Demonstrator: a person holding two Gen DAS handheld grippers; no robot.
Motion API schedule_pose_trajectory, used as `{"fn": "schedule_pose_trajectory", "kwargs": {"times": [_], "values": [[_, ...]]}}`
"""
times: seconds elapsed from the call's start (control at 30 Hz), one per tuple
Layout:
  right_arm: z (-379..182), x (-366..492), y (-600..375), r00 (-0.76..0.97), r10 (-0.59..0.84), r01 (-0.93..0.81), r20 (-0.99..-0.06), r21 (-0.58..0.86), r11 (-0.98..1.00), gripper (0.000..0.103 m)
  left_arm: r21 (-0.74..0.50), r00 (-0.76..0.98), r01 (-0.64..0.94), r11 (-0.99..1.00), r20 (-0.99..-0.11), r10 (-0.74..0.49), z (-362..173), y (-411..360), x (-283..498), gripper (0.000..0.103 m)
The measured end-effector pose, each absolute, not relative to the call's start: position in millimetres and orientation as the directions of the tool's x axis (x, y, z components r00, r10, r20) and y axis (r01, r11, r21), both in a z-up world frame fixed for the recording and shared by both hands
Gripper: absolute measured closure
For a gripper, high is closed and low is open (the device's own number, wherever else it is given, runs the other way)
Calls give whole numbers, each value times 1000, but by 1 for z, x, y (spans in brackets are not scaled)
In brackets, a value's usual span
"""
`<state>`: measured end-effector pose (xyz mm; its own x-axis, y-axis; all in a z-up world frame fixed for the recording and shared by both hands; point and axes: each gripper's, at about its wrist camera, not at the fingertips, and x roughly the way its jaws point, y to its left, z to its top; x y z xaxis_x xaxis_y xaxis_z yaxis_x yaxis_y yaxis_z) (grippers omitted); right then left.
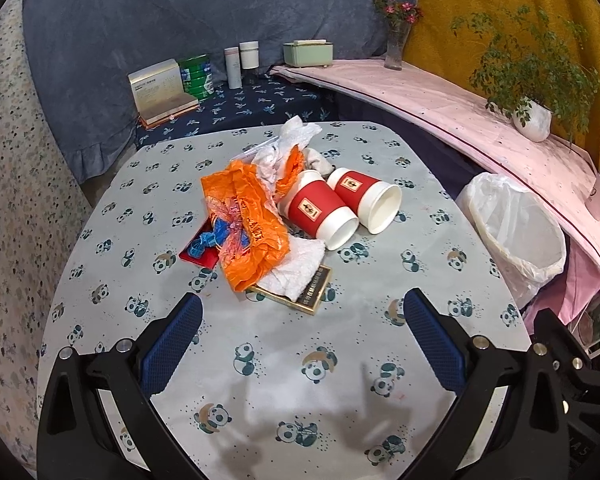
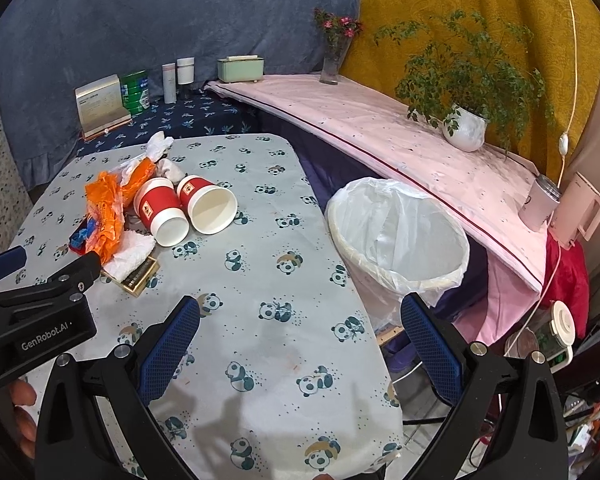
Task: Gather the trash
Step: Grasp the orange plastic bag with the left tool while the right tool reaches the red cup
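Both sets of tongs hang wide open over the near part of the surface, each empty. Left tongs point at the trash heap; right tongs sit further right, facing the surface's right edge and the bin.

Trash lies in a loose heap toward the far left-middle of the panda-print surface. Two red cups lie on their sides, touching, mouths toward the cameras: left cup, right cup. Just left of them is a crumpled orange bag, draped over a red packet with blue scraps. A white tissue lies at the bag's near end, resting on a dark box with gold edging. More white wrappers are bunched behind the cups.

The bin, lined with a white bag, stands off the surface just beside its right edge, mouth open and nothing visible inside.

Behind, a pink shelf carries a potted plant, a vase of flowers and a green box. In the right wrist view the left tongs' black body shows at far left, with fingers of a hand beneath it.
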<state>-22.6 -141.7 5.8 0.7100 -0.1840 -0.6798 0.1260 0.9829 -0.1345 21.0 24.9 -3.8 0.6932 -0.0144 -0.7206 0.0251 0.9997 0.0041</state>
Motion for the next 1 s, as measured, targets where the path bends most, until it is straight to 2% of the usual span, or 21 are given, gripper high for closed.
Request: {"fn": "schedule_pose_trajectory", "kwargs": {"times": [0.3, 0.5, 0.83, 0.9, 0.97, 1.0], "values": [[-6, 7, -124, 711, -131, 73, -691, -113, 991, 7, -48, 662, -65, 997, -750, 7, -21, 67, 58, 7], [-18, 34, -110, 707, -107, 54, -699, -97, 994, 7, -12, 658, -88, 996, -751, 49, -29, 79, 86, 7], [-42, 81, -97, 690, -72, 34, -720, -67, 997, 7, -56, 594, -89, 994, -805, 8, -65, 81, 133, 8], [-46, 90, -95, 687, -61, 31, -724, -55, 998, 7, -61, 580, -77, 995, -815, -5, -70, 80, 139, 15], [-49, 98, -93, 688, -59, 25, -723, -58, 998, 10, -84, 560, -71, 994, -828, -30, -75, 81, 145, 30], [-50, 102, -91, 689, -60, 21, -722, -63, 998, 12, -101, 550, -70, 992, -834, -46, -77, 82, 147, 33]]}}
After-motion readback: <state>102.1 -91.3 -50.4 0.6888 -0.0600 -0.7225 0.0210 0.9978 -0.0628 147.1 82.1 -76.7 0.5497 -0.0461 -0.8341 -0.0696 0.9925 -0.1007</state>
